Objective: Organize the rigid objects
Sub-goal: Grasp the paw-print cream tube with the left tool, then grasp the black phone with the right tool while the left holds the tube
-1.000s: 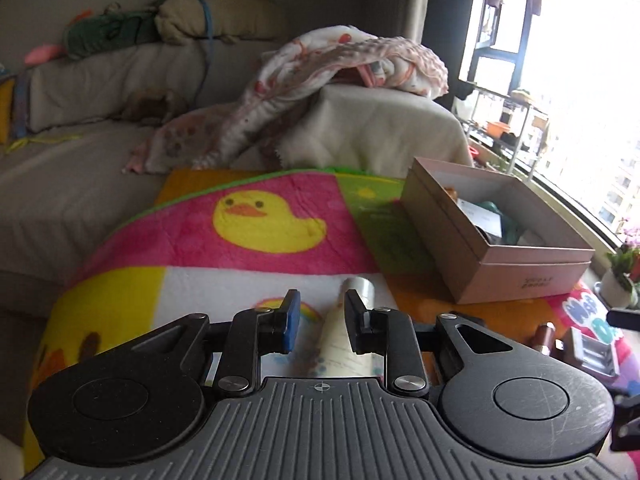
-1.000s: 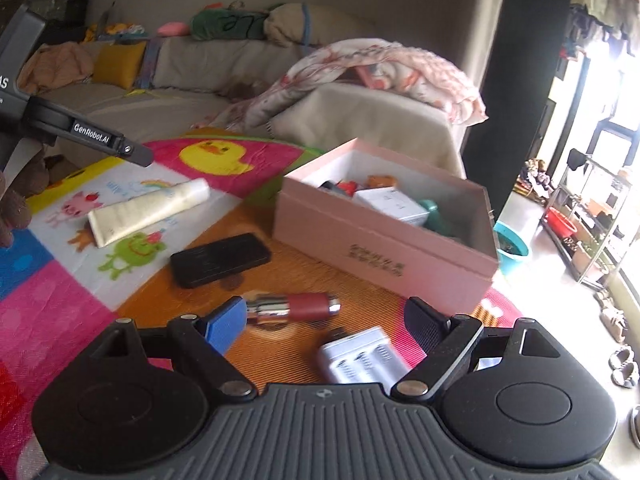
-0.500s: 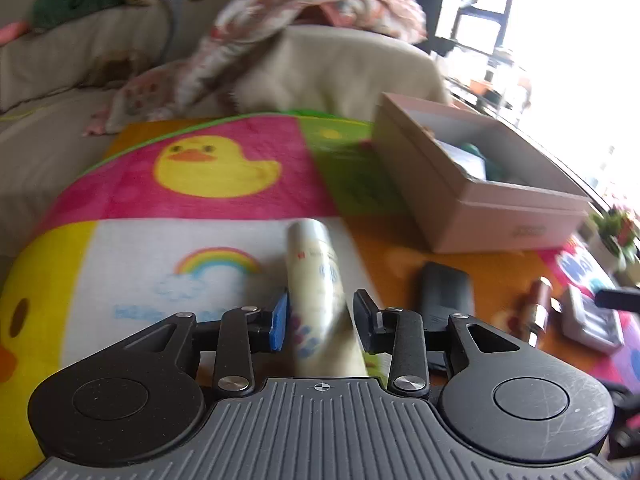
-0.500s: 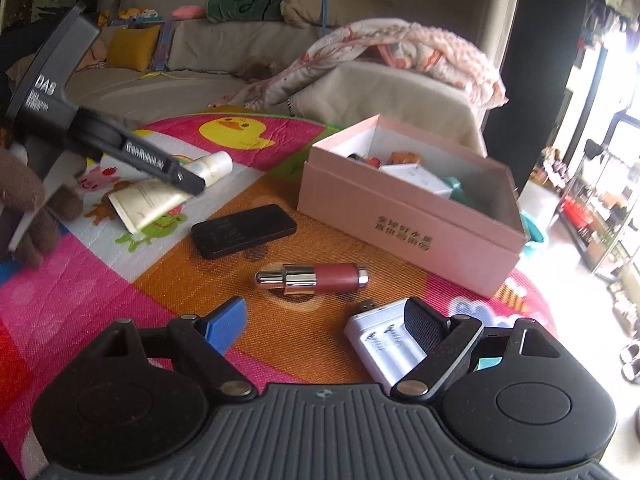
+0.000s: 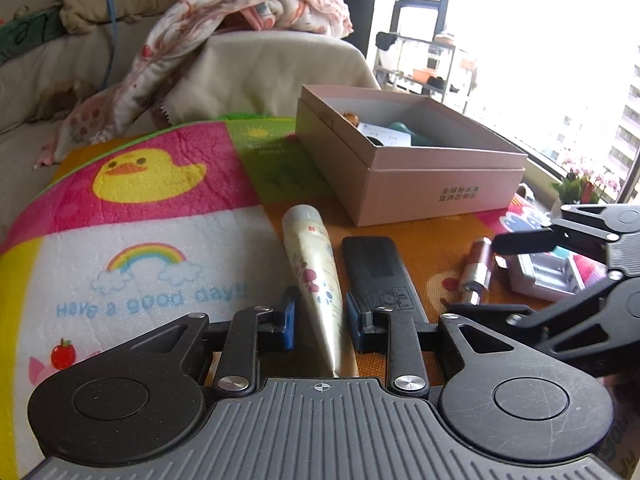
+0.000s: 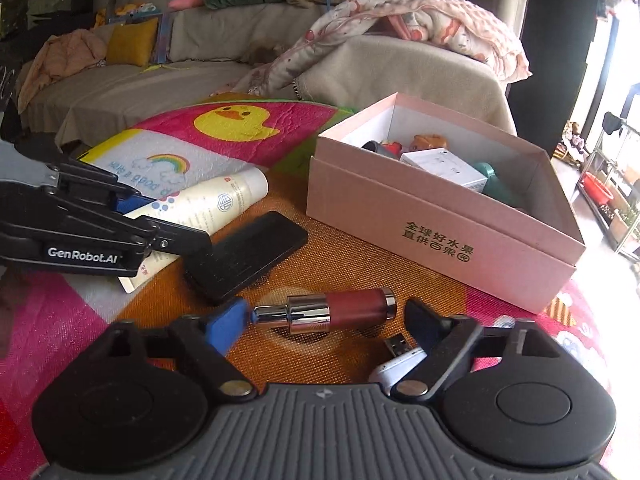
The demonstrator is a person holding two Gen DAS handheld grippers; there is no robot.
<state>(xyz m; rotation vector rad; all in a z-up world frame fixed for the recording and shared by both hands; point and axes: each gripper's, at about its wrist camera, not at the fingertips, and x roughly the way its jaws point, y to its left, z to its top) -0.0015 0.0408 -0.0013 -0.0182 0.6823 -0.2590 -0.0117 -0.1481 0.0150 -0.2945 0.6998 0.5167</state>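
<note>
A cream tube (image 5: 314,268) lies on the colourful mat, seen also in the right wrist view (image 6: 204,208). My left gripper (image 5: 318,320) is open with a finger on each side of the tube's flat end, not clamped. My right gripper (image 6: 324,322) is open wide around a dark red and chrome lipstick (image 6: 326,312), its fingers apart from it. The lipstick also shows in the left wrist view (image 5: 476,270). A black flat device (image 6: 246,254) lies between tube and lipstick. The open pink box (image 6: 444,232) holds several items.
A white charger (image 5: 546,276) lies right of the lipstick, partly under my right gripper's finger (image 6: 426,326). A sofa with a blanket (image 6: 400,20) stands behind the mat. A window and shelf are at the far right.
My left gripper has lowered and moved forward so its fingers now flank the tube. My right gripper has moved forward and left, off the charger, and now brackets the lipstick.
</note>
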